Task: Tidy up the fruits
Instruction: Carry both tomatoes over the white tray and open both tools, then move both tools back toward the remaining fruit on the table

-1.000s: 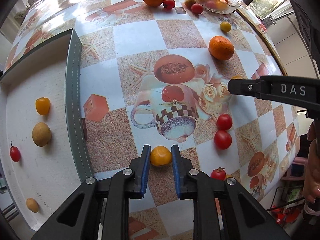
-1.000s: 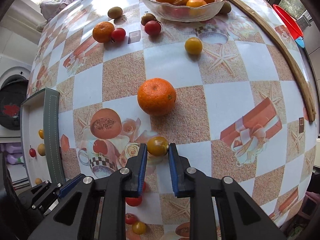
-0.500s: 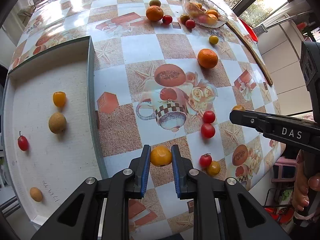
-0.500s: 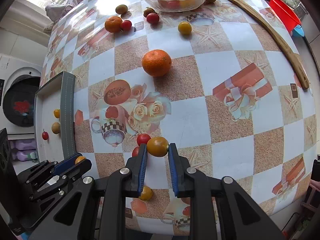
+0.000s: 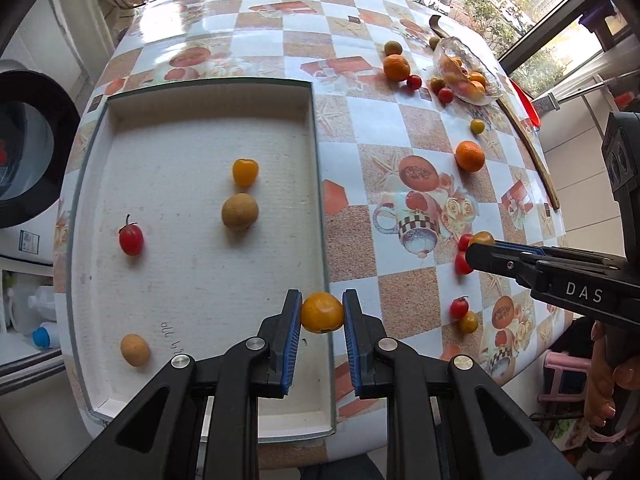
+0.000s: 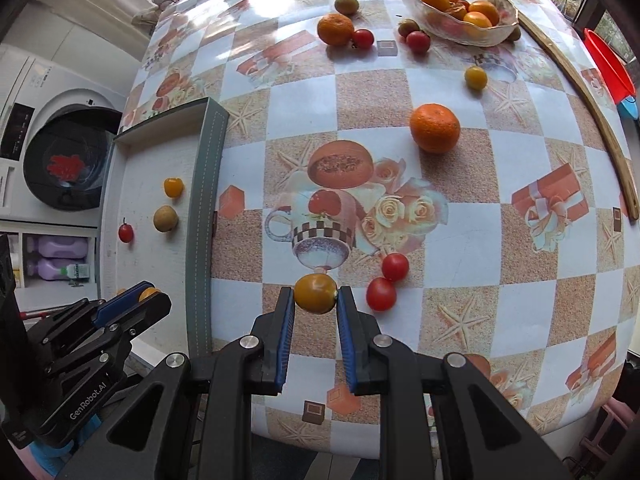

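My left gripper is shut on a small orange fruit and holds it above the right rim of the white tray. The tray holds a yellow fruit, a brown fruit, a red cherry tomato and a small tan fruit. My right gripper is shut on a yellow-orange fruit above the table, near two red tomatoes. The right gripper also shows in the left wrist view.
A glass bowl of fruit stands at the far right of the table. Two oranges, tomatoes and small fruits lie scattered on the patterned cloth. A washing machine stands left of the table.
Both grippers have lifted and pulled back with their fruits. The left gripper has swung left, over the tray's right rim. The right gripper has also moved left.
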